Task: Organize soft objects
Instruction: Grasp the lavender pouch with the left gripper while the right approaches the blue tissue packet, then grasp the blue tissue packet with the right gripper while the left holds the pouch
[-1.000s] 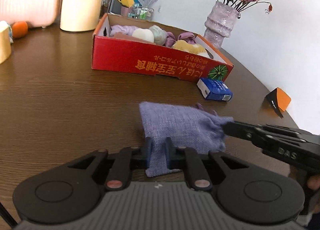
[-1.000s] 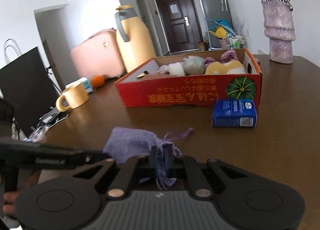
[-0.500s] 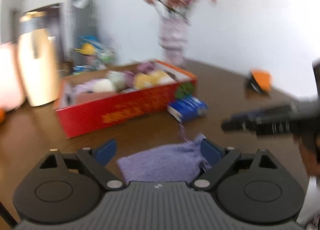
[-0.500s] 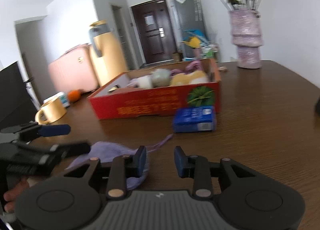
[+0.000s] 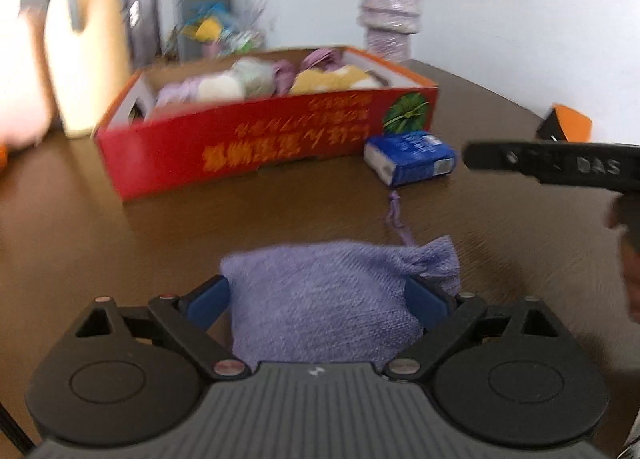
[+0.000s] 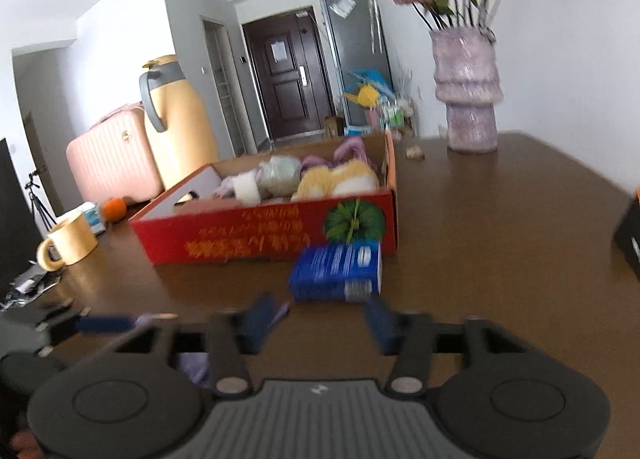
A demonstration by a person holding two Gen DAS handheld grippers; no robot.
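A lavender woven drawstring pouch (image 5: 332,299) lies flat on the dark brown wooden table (image 5: 100,243), its gathered mouth toward the right of the left wrist view and its thin cord (image 5: 396,215) trailing away toward a small blue and white packet (image 5: 412,157). The left gripper (image 5: 318,301) straddles the pouch: its 2 blue-padded fingers (image 5: 210,297) stand spread wide on either side of the cloth, still opening a little, and neither pad presses on it. The pouch sits between the jaws but is not pinched.

The right gripper (image 6: 316,323) hangs over bare tabletop just in front of the blue packet, its jaws opening with nothing between them; motion blur smears both blue pads. A scrap of lavender cloth (image 6: 194,367) shows below its left finger, beside the claw rather than inside it. In the left wrist view the right gripper's black finger (image 5: 552,165) reaches in from the right edge, above the table and apart from the pouch, with part of a person's hand (image 5: 630,239) beneath it.

Behind the packet stands a long red cardboard box (image 5: 272,139) with yellow lettering and a green emblem; it holds soft bundles in lavender, cream, pale green and yellow. A ribbed lilac vase (image 6: 466,95) of dried pink roses stands at the far right of the table. A yellow mug (image 6: 70,241), an orange fruit (image 6: 114,209), a tall yellow thermos jug (image 6: 176,119) and a pink hard-shell suitcase (image 6: 112,159) are at the left.
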